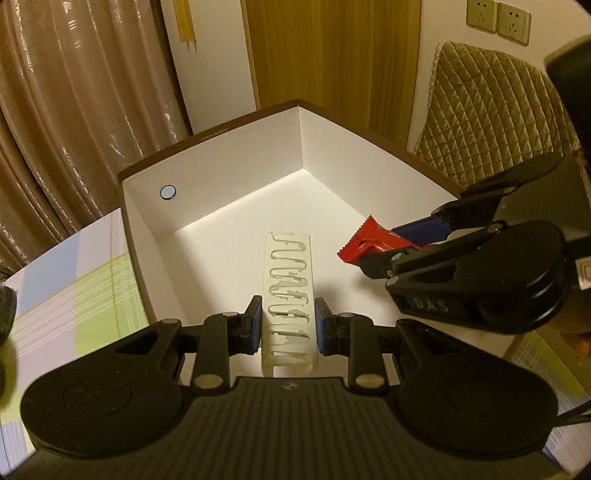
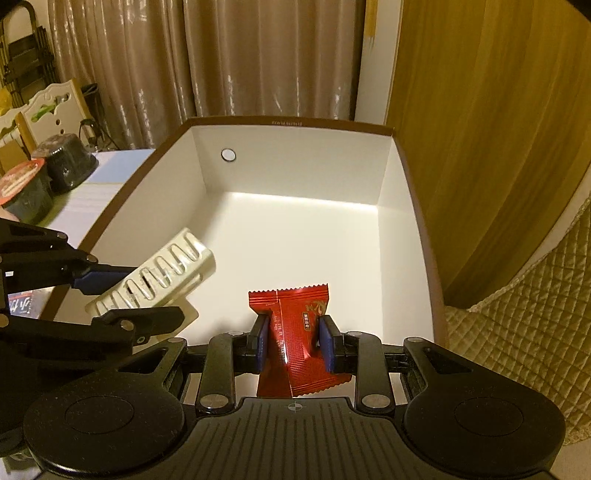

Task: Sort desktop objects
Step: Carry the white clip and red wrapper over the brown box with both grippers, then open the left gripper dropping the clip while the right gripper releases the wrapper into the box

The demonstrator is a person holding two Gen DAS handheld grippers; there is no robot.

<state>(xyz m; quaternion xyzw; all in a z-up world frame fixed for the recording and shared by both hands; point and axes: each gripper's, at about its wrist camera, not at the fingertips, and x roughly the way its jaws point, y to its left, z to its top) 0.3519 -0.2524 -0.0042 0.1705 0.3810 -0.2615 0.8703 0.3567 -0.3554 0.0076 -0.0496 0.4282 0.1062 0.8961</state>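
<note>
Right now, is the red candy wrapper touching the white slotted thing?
Apart. The right wrist view shows bare white box floor between the red candy wrapper and the white slotted thing, each held by its own gripper.

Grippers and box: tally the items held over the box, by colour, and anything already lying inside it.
White slotted clips: 1, in the left gripper
Red wrappers: 1, in the right gripper
Lying inside the box: 0
Total: 2

It was a home — tan curtains (image 2: pixel 147 66) hung behind, a quilted chair cover (image 1: pixel 487 110) sat near wall sockets (image 1: pixel 498 18) and a wooden door (image 1: pixel 332 51).
</note>
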